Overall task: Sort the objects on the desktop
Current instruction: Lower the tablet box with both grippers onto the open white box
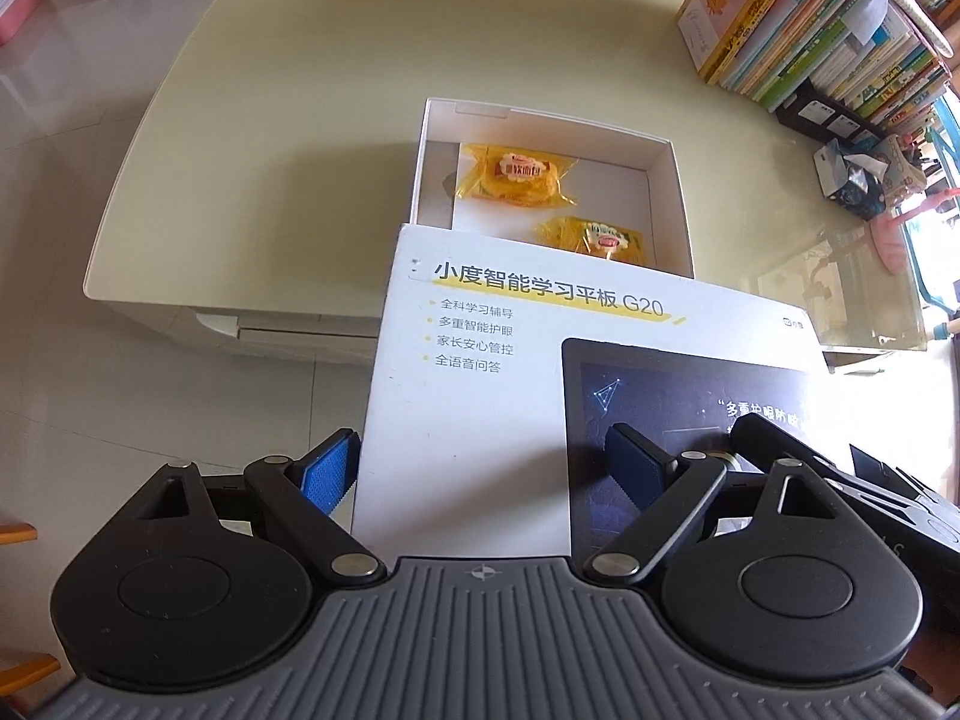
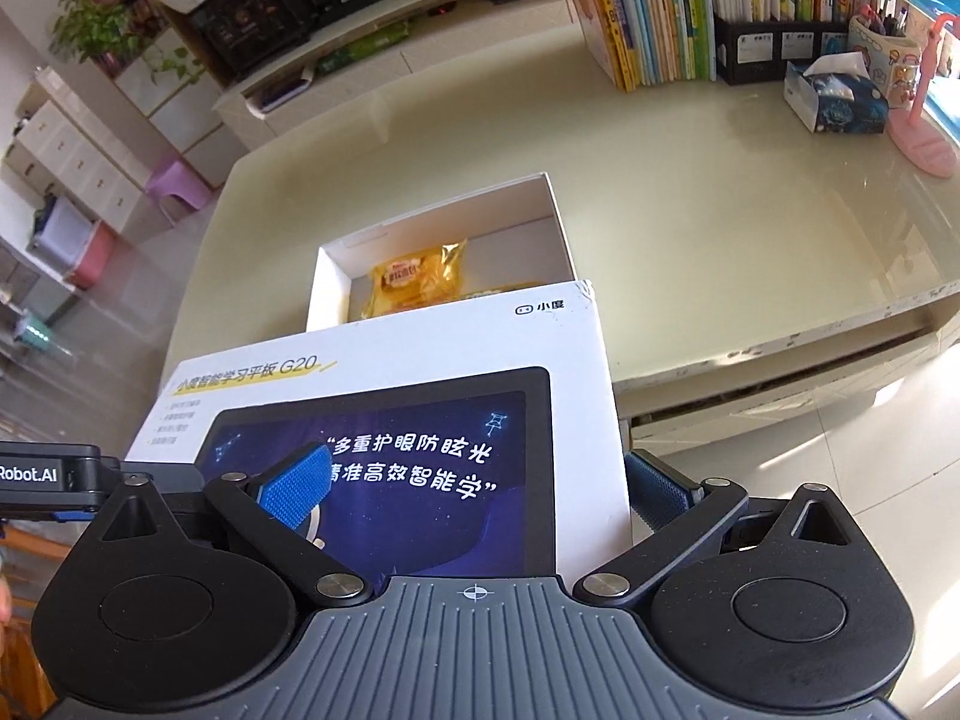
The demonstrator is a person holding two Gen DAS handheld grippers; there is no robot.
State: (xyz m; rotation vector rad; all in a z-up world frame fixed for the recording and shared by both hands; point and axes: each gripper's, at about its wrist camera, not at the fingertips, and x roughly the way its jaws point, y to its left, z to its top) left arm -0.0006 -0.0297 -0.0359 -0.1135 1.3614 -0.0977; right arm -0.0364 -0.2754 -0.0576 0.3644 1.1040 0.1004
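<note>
Two grippers on one lid here. Left gripper (image 1: 486, 468) spread wide around the left part of the box lid (image 1: 480, 396), blue-padded fingers (image 1: 324, 471) one at the lid's left edge, the other over the printed tablet picture. Can't tell whether the pads actually press the cardboard or just straddle it. Right gripper (image 2: 480, 483) same deal in the right wrist view: fingers (image 2: 297, 489) wide apart, one over the tablet picture, the other just past the lid's right edge. Again, contact not clear from either view.

Lid white, with Chinese text and "G20" printed on top, held tilted above the near end of the open white box (image 1: 675, 192), covering that near part. Box sitting on the pale glossy desk (image 1: 300, 90), toward its middle.

Inside the box: two yellow snack packets, one (image 1: 513, 174) toward the far end, fully visible, the second (image 1: 591, 234) closer in, half hidden under the lid's far edge. From the right wrist view only the far packet (image 2: 414, 285) shows properly.

Along the desk's far right side: a row of upright books (image 2: 660, 6), a tissue box (image 2: 834, 99) beside it, a pink stand (image 2: 924, 144) just next to that. Purple stool (image 2: 177, 183) on the floor past the desk's far left corner.
</note>
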